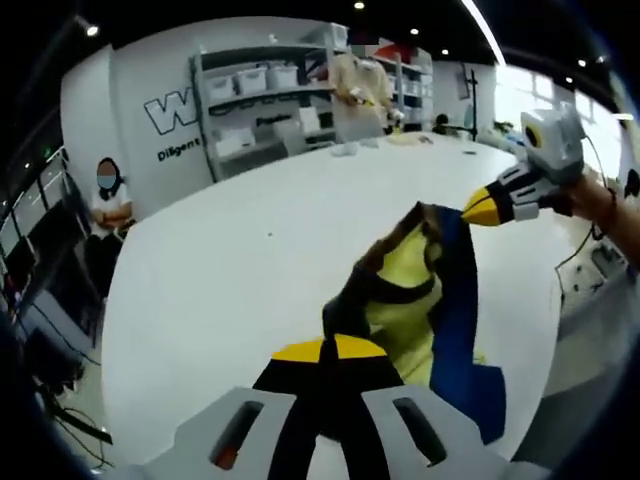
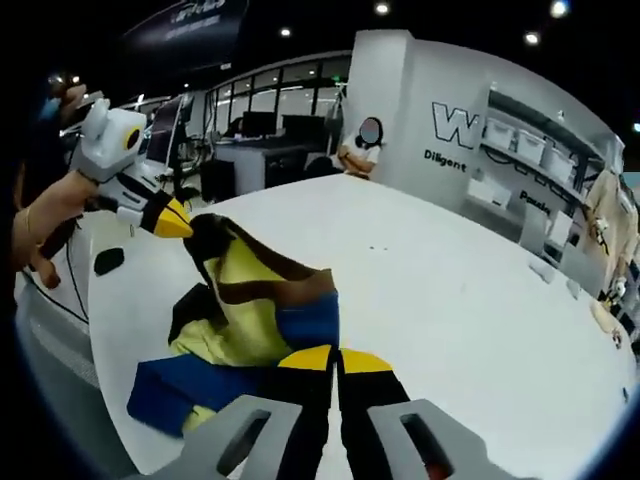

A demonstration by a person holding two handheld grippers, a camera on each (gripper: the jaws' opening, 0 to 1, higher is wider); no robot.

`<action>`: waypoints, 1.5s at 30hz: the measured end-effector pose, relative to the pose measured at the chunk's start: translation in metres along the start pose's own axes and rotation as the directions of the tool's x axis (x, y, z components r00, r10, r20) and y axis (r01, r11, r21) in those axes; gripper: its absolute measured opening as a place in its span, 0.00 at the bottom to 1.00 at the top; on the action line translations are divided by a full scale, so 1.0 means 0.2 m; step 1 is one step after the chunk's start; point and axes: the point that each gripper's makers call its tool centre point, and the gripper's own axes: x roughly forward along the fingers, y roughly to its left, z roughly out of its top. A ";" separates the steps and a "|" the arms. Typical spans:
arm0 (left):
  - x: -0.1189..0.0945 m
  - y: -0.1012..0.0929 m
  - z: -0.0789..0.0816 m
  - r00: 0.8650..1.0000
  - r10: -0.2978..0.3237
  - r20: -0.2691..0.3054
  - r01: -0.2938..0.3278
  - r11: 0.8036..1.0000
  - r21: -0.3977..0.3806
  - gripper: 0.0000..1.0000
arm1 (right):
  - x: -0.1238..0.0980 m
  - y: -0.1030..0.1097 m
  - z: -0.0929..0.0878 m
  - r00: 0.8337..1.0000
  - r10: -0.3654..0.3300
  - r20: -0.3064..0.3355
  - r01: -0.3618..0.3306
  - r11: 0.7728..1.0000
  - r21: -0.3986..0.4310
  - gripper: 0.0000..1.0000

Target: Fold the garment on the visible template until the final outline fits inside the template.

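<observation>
Both grippers clamped on the same garment [image 1: 425, 300], a yellow, blue and dark-brown piece, lifted up off the white bench [image 1: 250, 270] and stretched between the two.

In the left gripper view: left gripper [image 1: 330, 352] at the bottom, yellow-tipped jaws pinched together on the near edge of the fabric. Right gripper [image 1: 480, 208] coming in from the right, yellow tip closed on the far top corner of the garment, held by a hand [image 1: 590, 195] with the wrist angled down toward the bench.

In the right gripper view: right gripper [image 2: 335, 360] at the bottom, jaws pressed tight on a blue-and-brown fold. Left gripper [image 2: 172, 222] over on the left, tip nipped onto the upper corner of the garment, gripped by a hand [image 2: 45, 225] with fingers wrapped around the handle.

Garment [image 2: 245, 310] hanging in a slack bunch between the two, yellow panel in the middle, blue section drooping down to the bench near its front edge. Can't spot any template outline on the bench from these angles.

Behind the bench: white wall with big lettering [image 2: 470, 125], shelving with bins [image 1: 265, 85], a seated person [image 1: 112, 205] off by the wall.
</observation>
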 end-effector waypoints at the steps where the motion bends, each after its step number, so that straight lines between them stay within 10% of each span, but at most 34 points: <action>1: 0.00 0.01 0.01 1.000 0.001 0.003 -0.001 1.000 0.002 0.00 | 0.00 0.00 0.02 1.000 0.000 0.003 0.000 1.000 -0.009 0.00; 18: 0.14 0.24 0.14 0.999 0.045 -0.027 -0.044 0.999 0.015 0.00 | 0.18 -0.13 0.26 0.998 -0.055 0.011 0.056 0.990 -0.126 0.00; 45: 0.59 0.48 0.04 0.991 0.101 -0.083 -0.103 0.995 -0.018 0.00 | 0.71 -0.38 0.15 0.983 -0.126 -0.131 0.108 0.984 -0.139 0.00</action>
